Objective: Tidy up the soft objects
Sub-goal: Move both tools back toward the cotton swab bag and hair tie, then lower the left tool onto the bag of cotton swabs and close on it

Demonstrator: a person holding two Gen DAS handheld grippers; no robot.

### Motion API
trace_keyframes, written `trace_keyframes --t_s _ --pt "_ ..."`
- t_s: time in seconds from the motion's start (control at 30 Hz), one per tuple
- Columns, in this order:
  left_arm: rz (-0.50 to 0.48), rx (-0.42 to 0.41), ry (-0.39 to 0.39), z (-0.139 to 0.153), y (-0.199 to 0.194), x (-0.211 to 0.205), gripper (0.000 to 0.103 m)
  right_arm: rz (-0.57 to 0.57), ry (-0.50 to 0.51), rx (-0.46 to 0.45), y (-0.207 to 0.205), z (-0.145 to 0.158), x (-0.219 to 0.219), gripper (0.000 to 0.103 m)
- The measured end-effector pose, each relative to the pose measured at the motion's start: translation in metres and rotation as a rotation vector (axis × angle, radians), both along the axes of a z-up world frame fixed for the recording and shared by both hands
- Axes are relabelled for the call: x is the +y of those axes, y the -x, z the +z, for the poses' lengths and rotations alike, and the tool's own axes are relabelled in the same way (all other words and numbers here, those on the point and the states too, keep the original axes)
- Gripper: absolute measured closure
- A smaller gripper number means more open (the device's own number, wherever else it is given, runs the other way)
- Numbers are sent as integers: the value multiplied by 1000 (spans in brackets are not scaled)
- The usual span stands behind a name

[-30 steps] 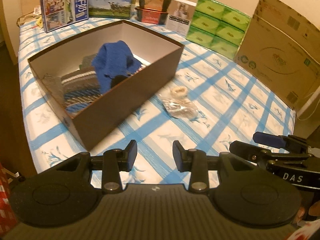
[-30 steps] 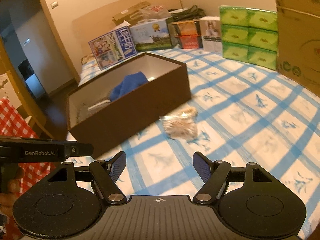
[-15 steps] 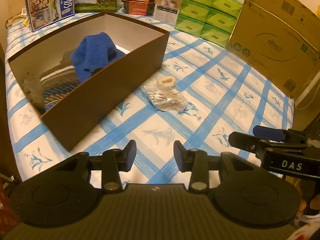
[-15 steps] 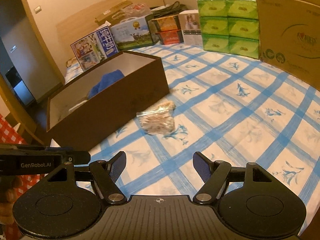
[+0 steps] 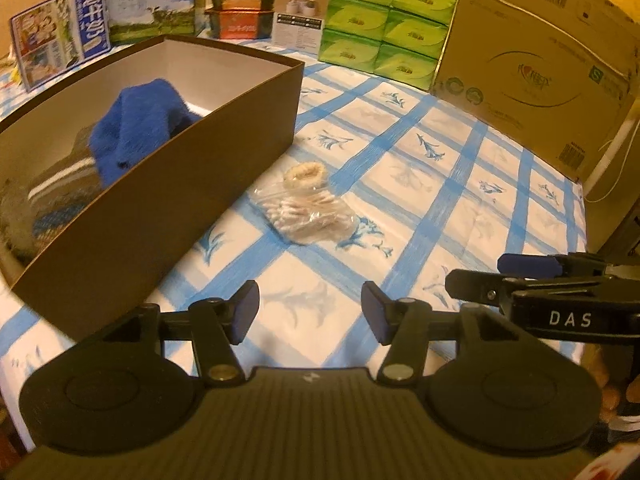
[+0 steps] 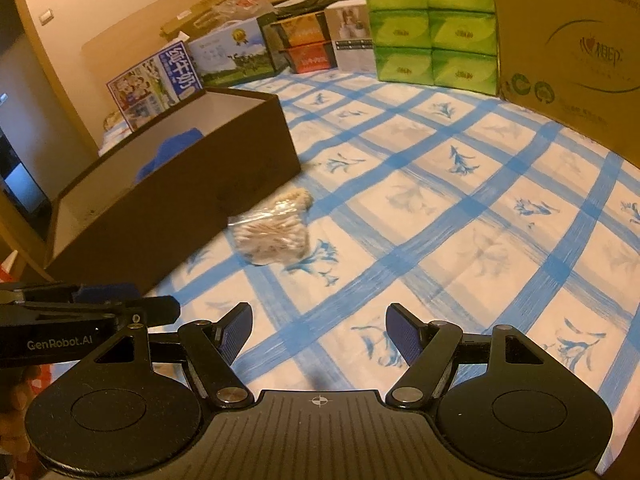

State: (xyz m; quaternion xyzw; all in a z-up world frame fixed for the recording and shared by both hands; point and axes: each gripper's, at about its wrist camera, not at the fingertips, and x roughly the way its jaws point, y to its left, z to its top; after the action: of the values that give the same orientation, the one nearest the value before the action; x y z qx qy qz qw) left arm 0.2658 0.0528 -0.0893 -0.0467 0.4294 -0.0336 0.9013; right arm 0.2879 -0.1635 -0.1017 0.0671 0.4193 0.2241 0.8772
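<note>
A clear bag with beige soft items (image 5: 306,210) lies on the blue-checked bed cover just right of a brown open box (image 5: 224,152); it also shows in the right wrist view (image 6: 270,234). Inside the box lie a blue knit cloth (image 5: 136,124) and striped socks (image 5: 60,184). My left gripper (image 5: 310,312) is open and empty, short of the bag. My right gripper (image 6: 320,334) is open and empty, also short of the bag and to its right. The box (image 6: 172,196) shows at left in the right wrist view.
Green tissue packs (image 5: 384,24), a large cardboard carton (image 5: 536,68) and printed boxes (image 5: 60,52) line the far side of the bed. The bed edge runs along the left, with a dark floor beyond it. The right gripper's body (image 5: 560,304) sits at the left view's right edge.
Both grippers have moved forward and lower toward the bag, which now looks larger. My left gripper's jaws have opened wider. The bag and box have not moved.
</note>
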Motion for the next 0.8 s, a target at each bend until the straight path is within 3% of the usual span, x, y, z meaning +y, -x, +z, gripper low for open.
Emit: trace_keyframes --t_s 0.37,0.67,0.8 --pt "-98 -19 -49 -33 -52 -7 43 -34 38 32 -37 -30 -1 30" --pt "-202 -101 -193 -49 -85 -25 36 -77 33 54 -66 -46 -5 30" --pt "-241 -95 -173 -58 -103 -24 36 -97 28 63 -75 -52 -8 30"
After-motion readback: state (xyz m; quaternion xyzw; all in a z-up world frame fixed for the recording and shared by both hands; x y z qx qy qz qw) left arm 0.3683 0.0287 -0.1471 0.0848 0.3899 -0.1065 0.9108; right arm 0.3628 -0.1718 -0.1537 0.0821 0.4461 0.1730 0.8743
